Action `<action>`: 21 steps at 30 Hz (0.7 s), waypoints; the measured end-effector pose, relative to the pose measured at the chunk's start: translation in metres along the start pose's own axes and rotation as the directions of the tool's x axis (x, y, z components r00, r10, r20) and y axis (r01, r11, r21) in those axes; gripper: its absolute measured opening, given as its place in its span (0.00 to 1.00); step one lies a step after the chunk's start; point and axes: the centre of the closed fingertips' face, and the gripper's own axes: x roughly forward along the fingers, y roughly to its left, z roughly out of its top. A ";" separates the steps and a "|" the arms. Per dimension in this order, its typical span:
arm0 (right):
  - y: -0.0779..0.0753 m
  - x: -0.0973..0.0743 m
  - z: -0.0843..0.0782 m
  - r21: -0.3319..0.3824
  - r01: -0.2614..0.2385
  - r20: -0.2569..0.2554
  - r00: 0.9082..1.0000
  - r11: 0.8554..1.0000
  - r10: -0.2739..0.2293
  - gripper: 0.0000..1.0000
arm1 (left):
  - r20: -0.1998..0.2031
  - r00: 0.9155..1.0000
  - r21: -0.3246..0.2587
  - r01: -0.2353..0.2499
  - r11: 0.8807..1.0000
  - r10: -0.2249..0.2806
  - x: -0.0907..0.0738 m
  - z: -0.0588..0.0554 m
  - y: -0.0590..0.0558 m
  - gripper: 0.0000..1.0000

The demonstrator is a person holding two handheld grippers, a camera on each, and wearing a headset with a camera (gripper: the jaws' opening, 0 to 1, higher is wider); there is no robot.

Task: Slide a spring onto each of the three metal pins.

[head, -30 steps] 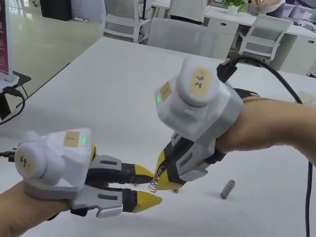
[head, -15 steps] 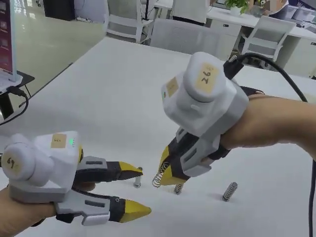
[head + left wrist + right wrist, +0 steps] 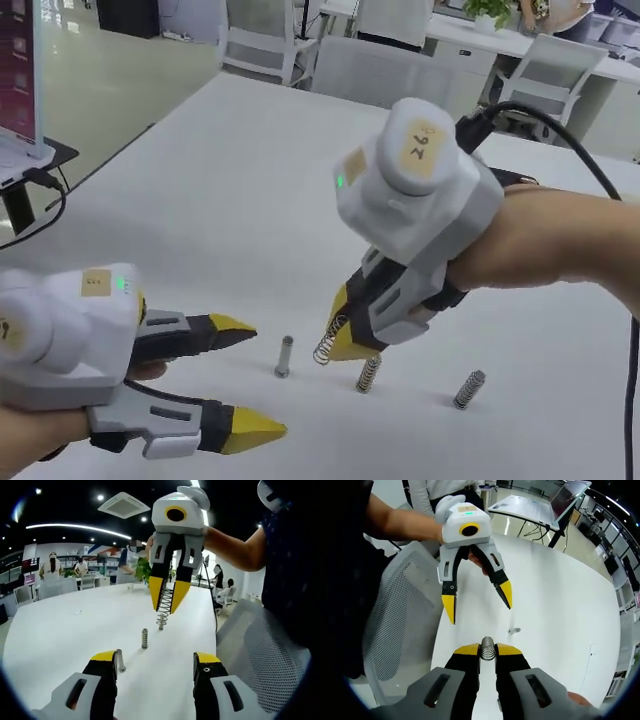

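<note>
You're working in an open-plan office: a long white table (image 3: 220, 170), mesh chairs (image 3: 375, 75), other desks (image 3: 480, 38), a potted plant (image 3: 488, 8) and ceiling lights (image 3: 75, 526) are surrounding you.

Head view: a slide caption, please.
Right gripper holds a spring near a bare pin; left gripper is open.

Right gripper (image 3: 488, 652) pinches spring (image 3: 488, 643); left gripper (image 3: 477, 604) agape.
</note>
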 end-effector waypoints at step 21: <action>-0.039 0.018 0.004 -0.016 0.051 -0.045 0.998 0.999 -0.052 0.09 | -0.009 0.999 -0.037 -0.032 0.999 0.032 -0.010 -0.011 0.002 0.66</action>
